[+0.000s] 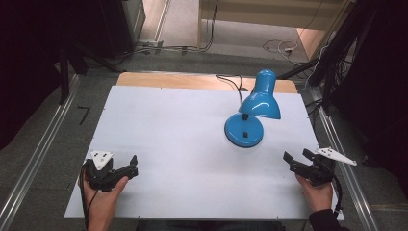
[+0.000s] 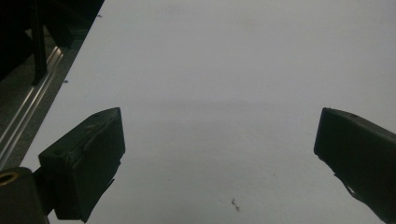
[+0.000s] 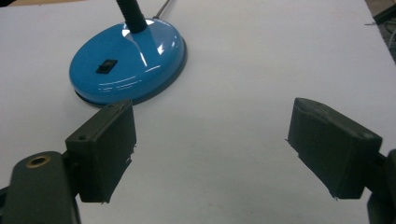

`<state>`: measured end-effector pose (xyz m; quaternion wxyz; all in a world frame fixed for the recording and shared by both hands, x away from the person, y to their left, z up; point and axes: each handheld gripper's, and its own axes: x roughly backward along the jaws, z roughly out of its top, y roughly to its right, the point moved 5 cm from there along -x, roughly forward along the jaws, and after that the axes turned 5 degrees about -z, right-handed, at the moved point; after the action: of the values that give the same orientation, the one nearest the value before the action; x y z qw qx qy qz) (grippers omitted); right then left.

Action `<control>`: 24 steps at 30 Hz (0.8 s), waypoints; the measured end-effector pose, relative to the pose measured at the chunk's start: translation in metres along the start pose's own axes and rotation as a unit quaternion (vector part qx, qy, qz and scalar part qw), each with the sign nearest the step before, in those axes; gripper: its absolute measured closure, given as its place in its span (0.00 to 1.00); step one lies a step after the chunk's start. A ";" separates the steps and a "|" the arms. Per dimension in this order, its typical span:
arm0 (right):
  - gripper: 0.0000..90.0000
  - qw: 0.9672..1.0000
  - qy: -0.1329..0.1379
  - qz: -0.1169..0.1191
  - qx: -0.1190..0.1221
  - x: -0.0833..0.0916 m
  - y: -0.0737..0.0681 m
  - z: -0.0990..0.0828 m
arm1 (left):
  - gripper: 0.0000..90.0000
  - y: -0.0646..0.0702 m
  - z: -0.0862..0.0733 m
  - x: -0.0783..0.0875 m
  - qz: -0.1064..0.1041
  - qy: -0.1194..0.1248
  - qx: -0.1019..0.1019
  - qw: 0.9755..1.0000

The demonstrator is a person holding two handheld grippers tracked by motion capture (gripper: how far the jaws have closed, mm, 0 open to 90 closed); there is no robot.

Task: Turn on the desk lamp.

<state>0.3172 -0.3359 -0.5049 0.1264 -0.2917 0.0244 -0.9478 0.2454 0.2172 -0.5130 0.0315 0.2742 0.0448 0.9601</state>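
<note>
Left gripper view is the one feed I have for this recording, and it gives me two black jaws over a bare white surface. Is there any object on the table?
Observer: Yes, a glossy blue desk lamp stands toward the far right of the white table.
Operator: Is the right gripper close to it?
Observer: The right gripper sits apart from it near the table's right edge, jaws spread, holding nothing.
Operator: Anything on the lamp's base?
Observer: A small black switch sits on top of the round blue base.
</note>
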 end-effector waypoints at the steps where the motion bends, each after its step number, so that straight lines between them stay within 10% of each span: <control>1: 0.15 1.000 0.000 0.002 0.001 -0.001 -0.003 0.001 | 0.03 0.000 0.000 0.000 -0.001 0.000 0.000 1.000; 24: 0.15 0.999 0.000 0.028 0.031 -0.028 -0.041 0.012 | 0.03 0.000 0.001 0.002 -0.007 0.008 0.001 1.000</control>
<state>0.3368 -0.2890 -0.5058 0.1614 -0.2869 0.0030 -0.9442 0.2441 0.2176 -0.5109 0.0380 0.2664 0.0482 0.9619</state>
